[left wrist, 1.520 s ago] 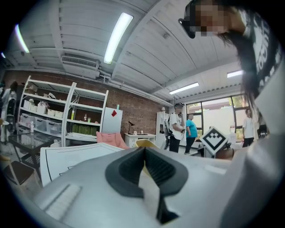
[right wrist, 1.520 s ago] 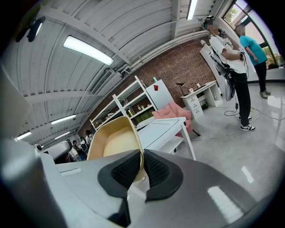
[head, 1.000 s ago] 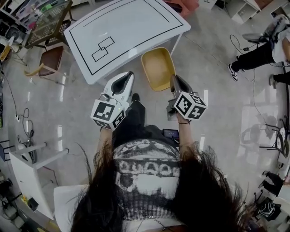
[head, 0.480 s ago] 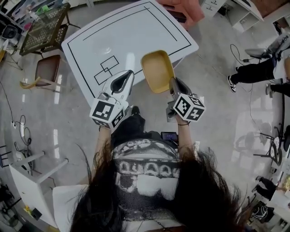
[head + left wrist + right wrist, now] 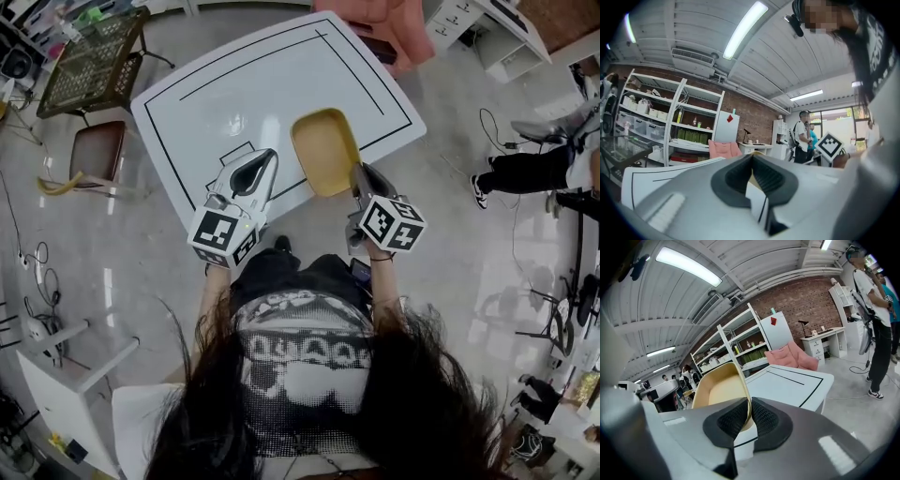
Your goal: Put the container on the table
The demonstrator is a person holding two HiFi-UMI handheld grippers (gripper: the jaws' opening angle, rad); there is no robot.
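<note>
- My right tongs (image 5: 749, 414) are clamped on the near rim of the yellow container (image 5: 325, 150), with its thin wall pinched between the pads.
- My left tongs (image 5: 751, 158) look closed, tips together and nothing in them, though that view is poor. They hang just left of the container.
- The container is held up by that one rim, over the near edge of the white surface (image 5: 234, 84) with black lines.
- Beyond the surface sits a pink armchair (image 5: 380, 19).

We can read no words, brands or numbers anywhere; the print on the person's shirt (image 5: 300, 352) is illegible.
</note>
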